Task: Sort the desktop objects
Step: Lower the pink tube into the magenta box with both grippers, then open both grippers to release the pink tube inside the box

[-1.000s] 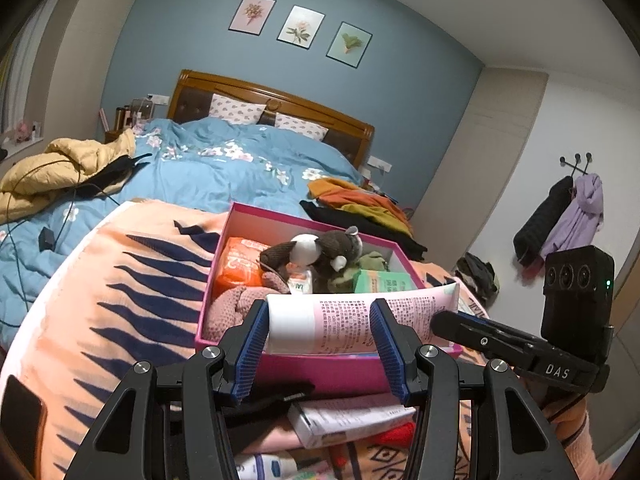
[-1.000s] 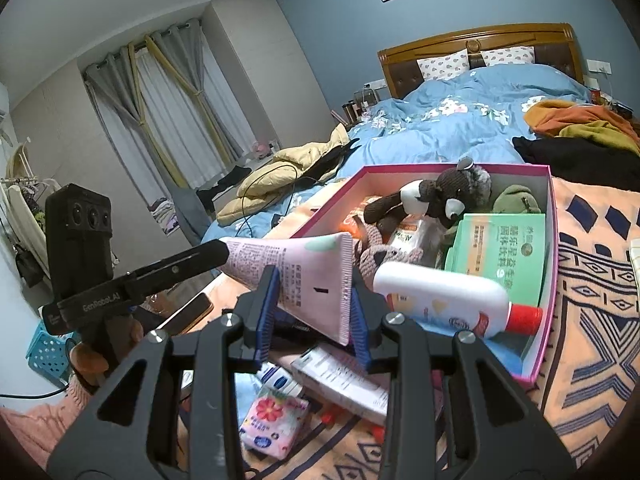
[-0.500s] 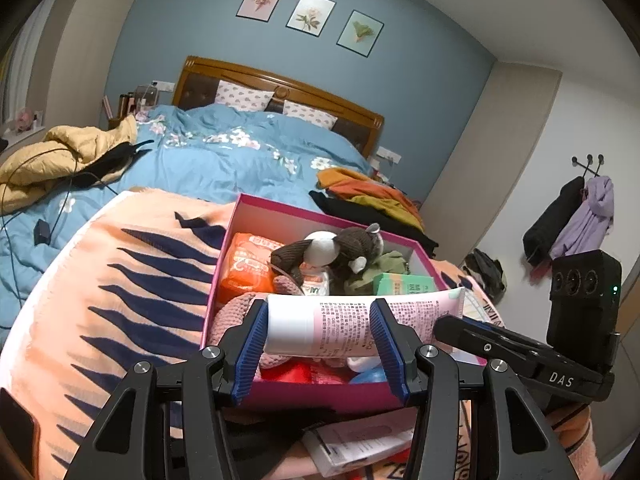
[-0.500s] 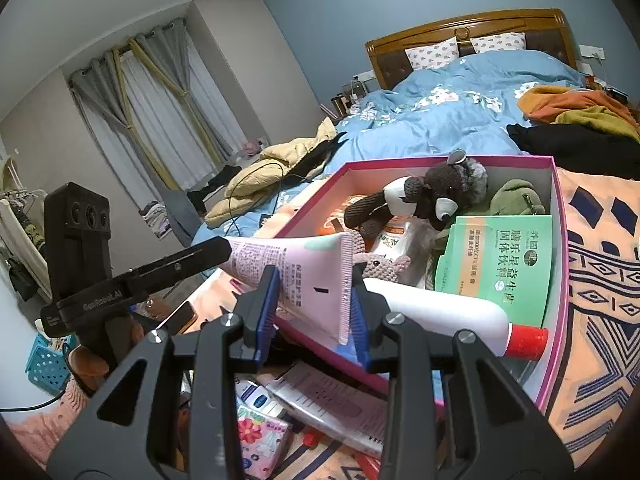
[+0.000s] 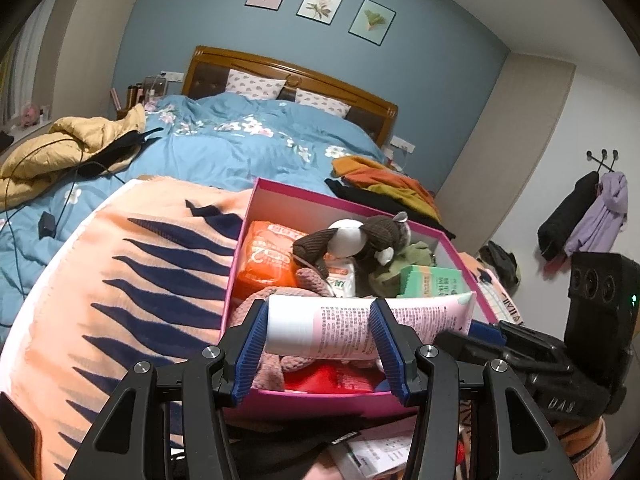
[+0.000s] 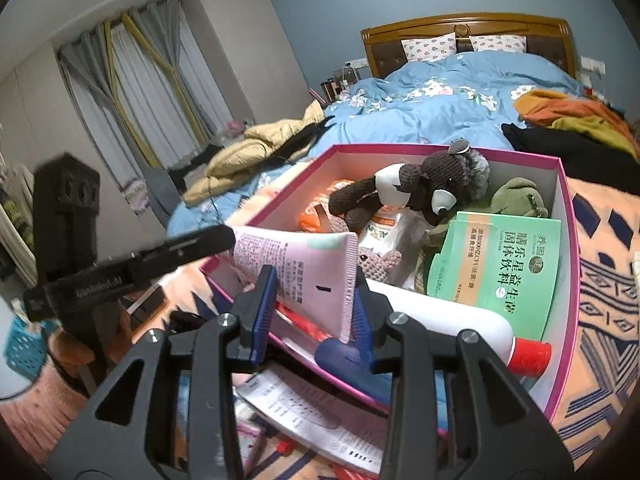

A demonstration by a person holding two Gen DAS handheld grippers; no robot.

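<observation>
Left wrist view, pink tube [image 5: 360,326] lying crosswise over pink box [image 5: 320,402], each end clamped by left gripper [image 5: 320,342], right gripper [image 6: 310,300].

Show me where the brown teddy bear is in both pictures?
Left wrist view: the brown teddy bear lies in the pink box, above centre, beyond the pink tube both grippers hold.
Right wrist view: the bear lies at the box's far end, right of centre, above the green packet.
Shared landmark: the wooden headboard, also seen at.
</observation>
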